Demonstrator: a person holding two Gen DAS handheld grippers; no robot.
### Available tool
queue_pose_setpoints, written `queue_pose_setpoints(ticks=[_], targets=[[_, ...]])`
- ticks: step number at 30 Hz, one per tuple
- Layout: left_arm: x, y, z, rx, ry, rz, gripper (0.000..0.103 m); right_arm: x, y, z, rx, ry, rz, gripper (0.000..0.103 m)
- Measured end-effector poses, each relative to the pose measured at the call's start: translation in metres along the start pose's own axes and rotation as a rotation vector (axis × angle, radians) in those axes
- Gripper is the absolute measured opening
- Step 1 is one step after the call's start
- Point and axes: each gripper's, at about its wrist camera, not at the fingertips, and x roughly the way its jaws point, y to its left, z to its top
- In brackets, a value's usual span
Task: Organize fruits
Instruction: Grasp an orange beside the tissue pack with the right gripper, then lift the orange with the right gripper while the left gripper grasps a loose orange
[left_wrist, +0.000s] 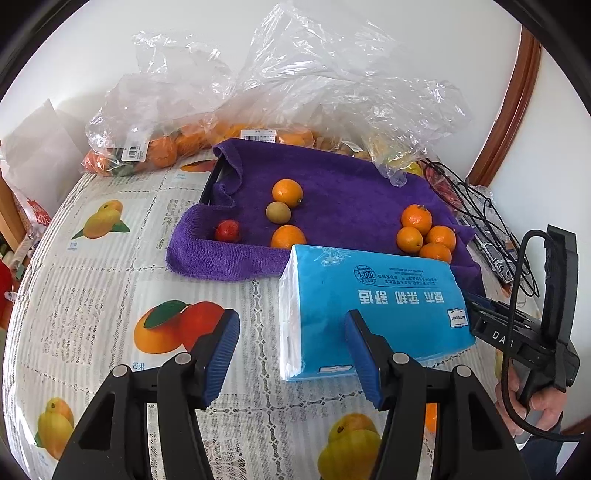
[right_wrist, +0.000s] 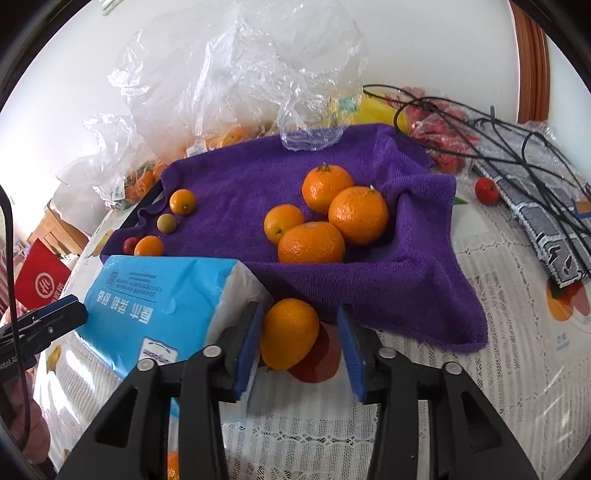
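One tissue pack (right_wrist: 162, 295) hard against the loose orange (right_wrist: 290, 332).

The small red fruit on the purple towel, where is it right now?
In the left wrist view the small red fruit sits at the left front edge of the purple towel, just left of an orange and below the yellowish-green fruit.
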Motion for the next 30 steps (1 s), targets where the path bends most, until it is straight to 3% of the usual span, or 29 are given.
queue_pose_setpoints(ticks=[1, 2, 12, 18, 30], targets=[[0.0, 0.0, -0.001, 0.0, 0.0, -0.002, 0.057, 0.0, -0.001, -0.001, 0.01, -0.001, 0.008, 0.042], [-0.001, -0.001, -0.001, 0.002, 0.002, -0.005, 0.057, 0.001, -0.003, -0.003, 0.022, -0.002, 0.019, 0.034], [-0.018, -0.012, -0.02, 0.028, 0.002, -0.01, 0.057, -0.033, -0.006, -0.016, 0.015, -0.079, -0.039, 0.032], [-0.027, -0.029, -0.033, 0.056, 0.006, -0.058, 0.057, -0.059, -0.013, -0.034, 0.021, -0.1, -0.072, 0.017], [-0.03, -0.046, -0.051, 0.107, 0.017, -0.056, 0.057, -0.046, -0.017, -0.044, 0.002, -0.07, -0.087, 0.023]])
